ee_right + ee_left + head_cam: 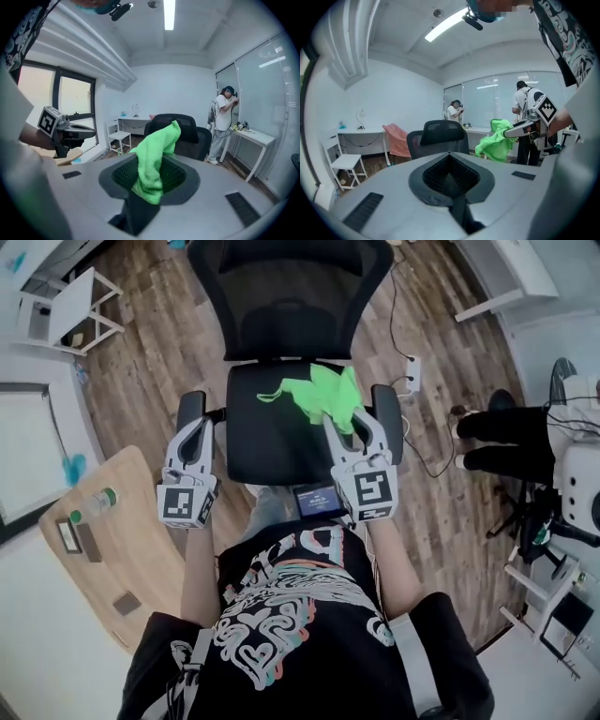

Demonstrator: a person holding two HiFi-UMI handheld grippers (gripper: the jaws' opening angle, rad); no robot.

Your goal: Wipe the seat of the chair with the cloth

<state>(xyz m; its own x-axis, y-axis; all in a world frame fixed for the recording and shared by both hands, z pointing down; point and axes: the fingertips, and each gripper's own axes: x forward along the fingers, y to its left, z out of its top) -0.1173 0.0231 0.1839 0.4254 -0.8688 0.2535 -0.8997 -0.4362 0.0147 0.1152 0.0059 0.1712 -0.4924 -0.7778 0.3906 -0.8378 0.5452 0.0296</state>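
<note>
Room: wood-plank floor [159, 362], a white desk [511, 273] at the edge, a black office chair [291, 292] facing the person.
Right gripper [345, 420]: jaws pinched on a fold of the green cloth [322, 395], held above the rear right of the seat [267, 442].
Left gripper [197, 426]: jaws together, nothing between them, near the left armrest [190, 407].
Cloth: fluffy, limp, light; likely to bunch, so a gathered handful probably wipes better than a corner.
Seat: black, padded, squarish with rounded corners; mesh backrest [286, 334] behind.
</note>
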